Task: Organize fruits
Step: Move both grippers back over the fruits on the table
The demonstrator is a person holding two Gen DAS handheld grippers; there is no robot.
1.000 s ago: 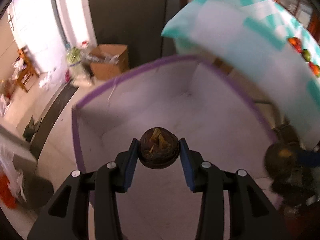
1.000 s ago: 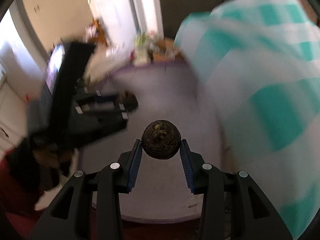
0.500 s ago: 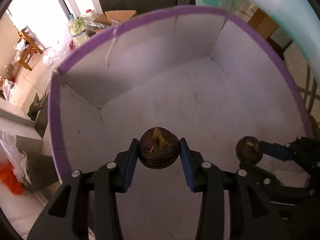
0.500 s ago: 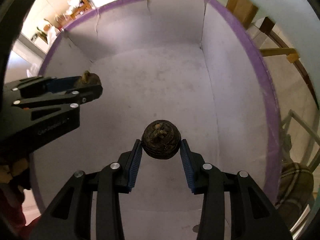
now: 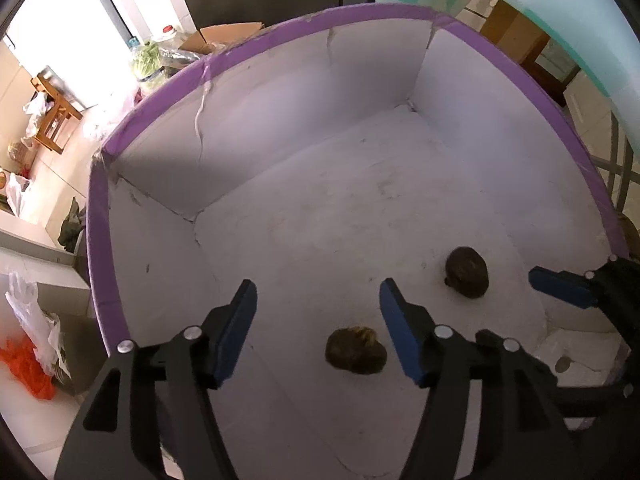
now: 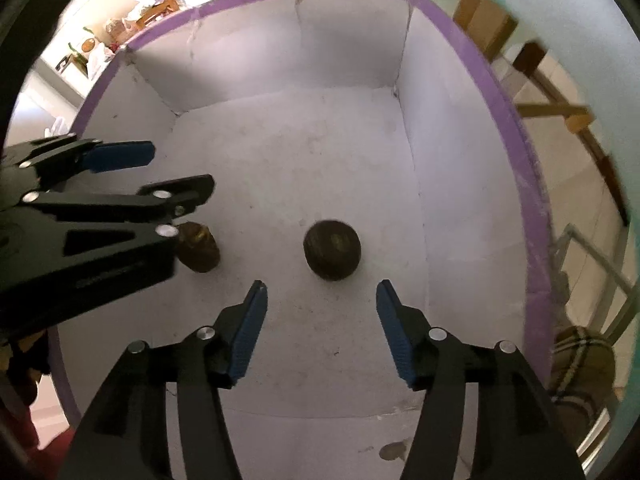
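Inside the white box with the purple rim (image 5: 224, 60), both pairs of tongs point steeply down at the floor of the box, each over a dark round fruit. The step in hand looks like the release, and to do it well the jaws should part fully and lift straight up, so that no pad nudges a fruit and sets it rolling toward the wall. The left tongs (image 5: 316, 320) are opening, about half spread, with nothing pressed between the pads; the first fruit (image 5: 356, 350) lies on the box floor just below and between them, nearer the right-hand pad. The right tongs (image 6: 320, 320) are opening too, less widely, and hold nothing; the second fruit (image 6: 332, 250) rests on the floor just ahead of their tips, apart from both pads.
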